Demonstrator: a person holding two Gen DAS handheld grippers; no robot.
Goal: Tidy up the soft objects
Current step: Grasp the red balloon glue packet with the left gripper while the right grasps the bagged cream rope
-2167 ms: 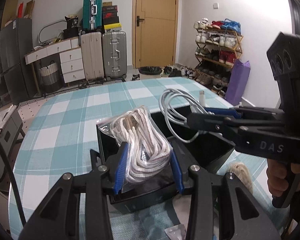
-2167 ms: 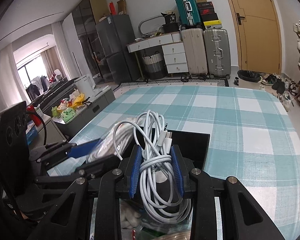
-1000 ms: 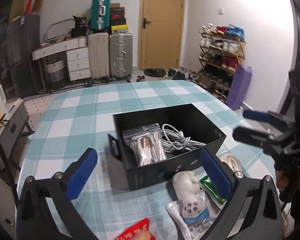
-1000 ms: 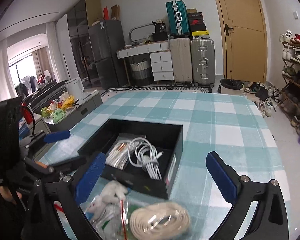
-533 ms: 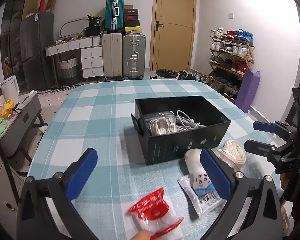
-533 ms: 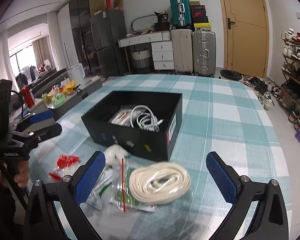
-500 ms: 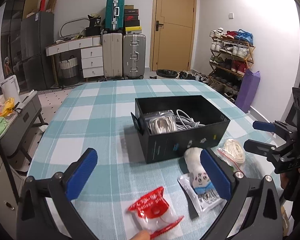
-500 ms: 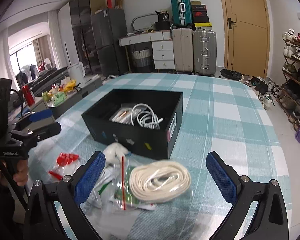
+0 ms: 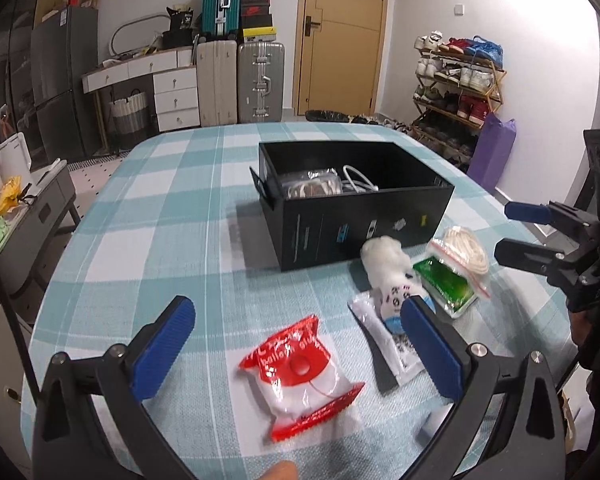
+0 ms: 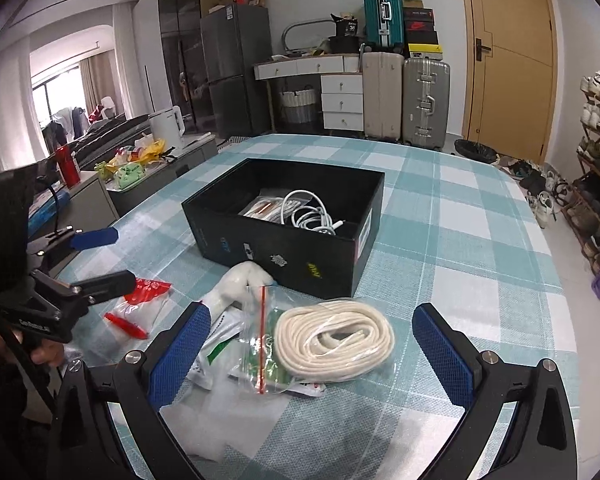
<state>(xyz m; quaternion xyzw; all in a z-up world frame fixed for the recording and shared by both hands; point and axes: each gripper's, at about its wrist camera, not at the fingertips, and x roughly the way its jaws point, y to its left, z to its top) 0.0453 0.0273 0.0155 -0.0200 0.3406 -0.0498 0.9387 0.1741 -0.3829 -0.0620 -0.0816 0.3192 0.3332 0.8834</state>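
A black box (image 9: 364, 224) (image 10: 284, 252) on the checked table holds a bagged cable (image 9: 312, 186) and a white cable (image 10: 310, 214). In front of it lie a red-and-white packet (image 9: 300, 372) (image 10: 146, 292), a white plush toy (image 9: 388, 264) (image 10: 236, 280), a green bag (image 9: 446, 284) and a bagged coil of white rope (image 10: 334, 340) (image 9: 466, 248). My left gripper (image 9: 300, 344) is open and empty over the red packet. My right gripper (image 10: 312, 344) is open and empty over the rope coil.
The table (image 9: 148, 240) drops off at its left and near edges. A low grey cabinet (image 9: 28, 208) with bags stands left of it. Suitcases (image 9: 240, 80), drawers and a shoe rack (image 9: 456, 92) line the far walls.
Both grippers let go of the cables into the box, opened wide and drew back. In the last half second they sank a little toward the loose items.
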